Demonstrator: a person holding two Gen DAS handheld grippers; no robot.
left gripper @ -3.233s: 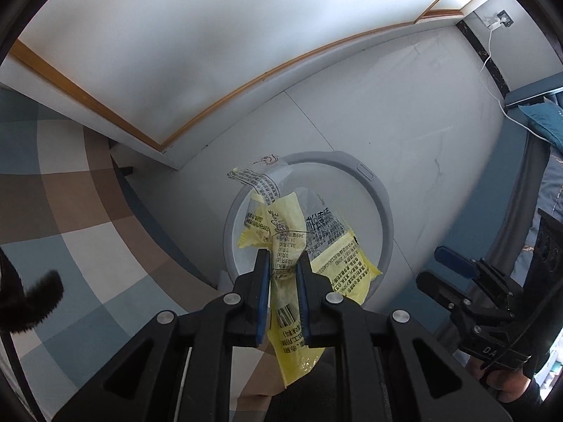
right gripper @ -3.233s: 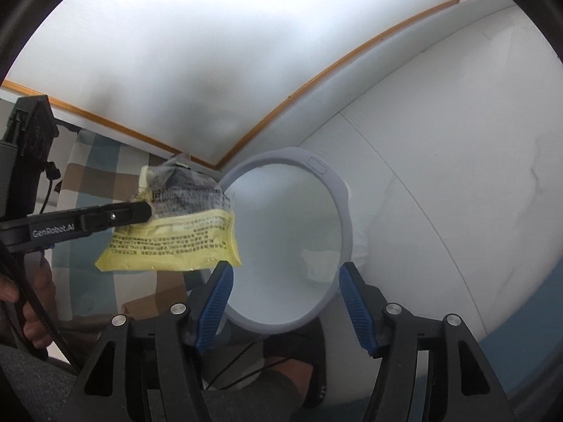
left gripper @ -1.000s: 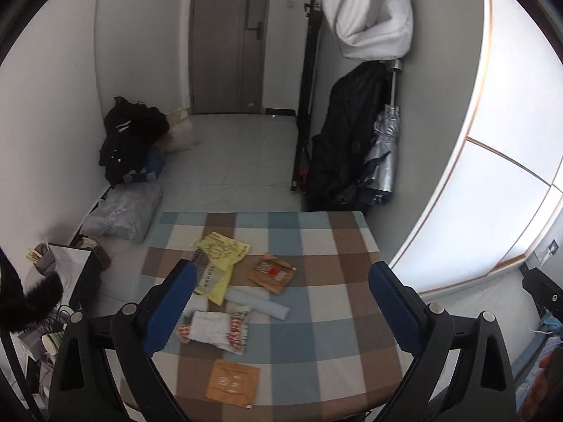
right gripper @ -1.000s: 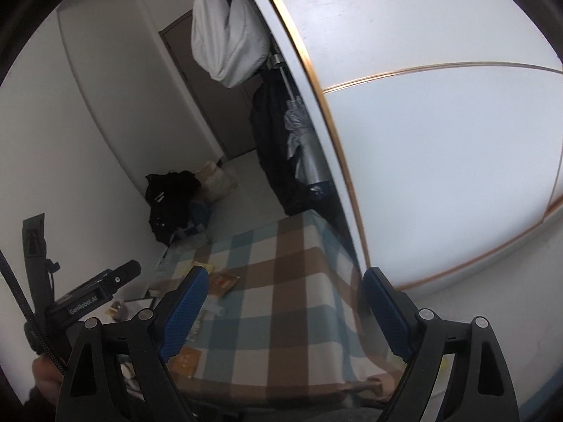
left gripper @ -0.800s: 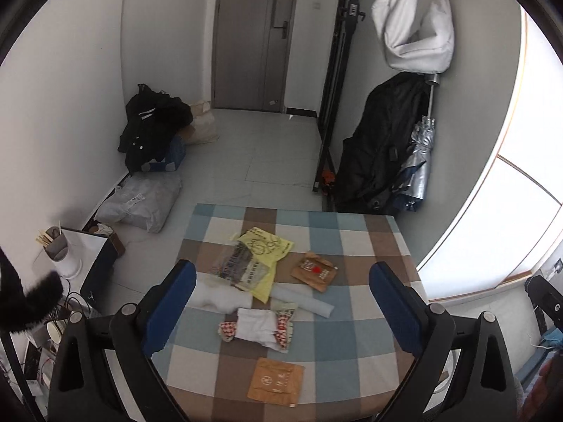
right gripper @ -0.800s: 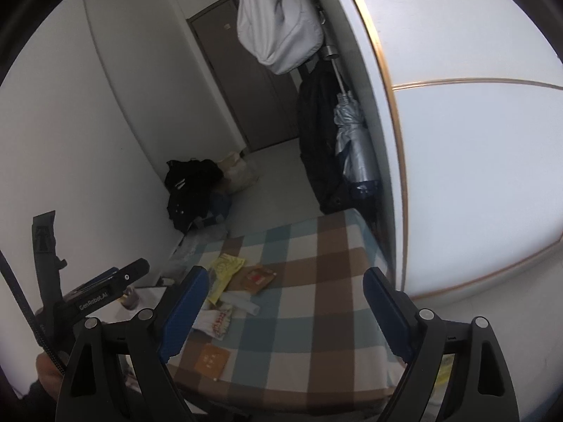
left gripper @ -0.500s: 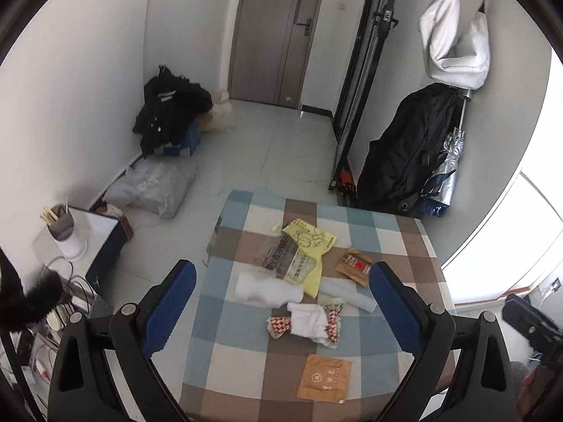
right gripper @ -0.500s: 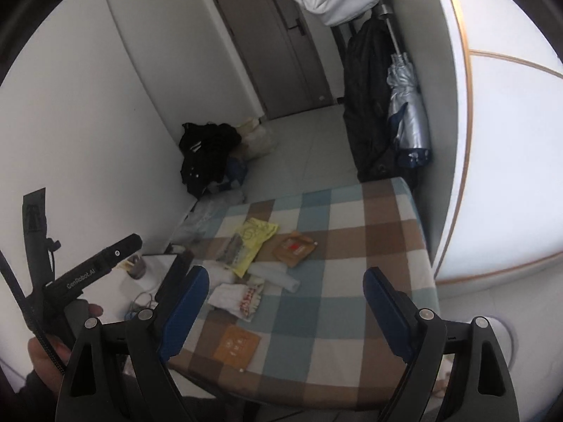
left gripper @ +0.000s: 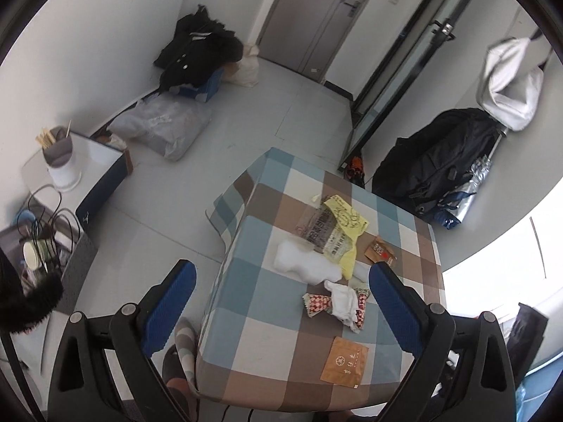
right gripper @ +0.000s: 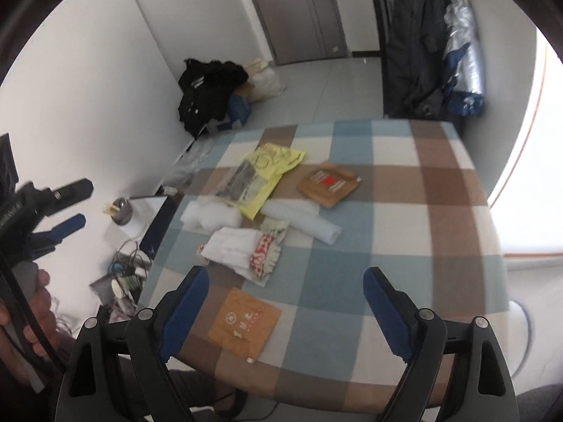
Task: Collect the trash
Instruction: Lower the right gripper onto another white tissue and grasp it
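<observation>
Both grippers — left gripper and right gripper — hang spread and empty above the checked surface; the orange packet lies nearest, just ahead of the right gripper's left finger.

bench: you've got matt checked cloth over it
yellow wrapper: glossy plastic film, crinkled
brown pouches: matt kraft-look paper
white roll: soft foam-like sheet
hand-held gripper pads: ribbed blue rubbery; arms matt blk plastic w/ metal screws

Wide-spread left tool above littered table
</observation>
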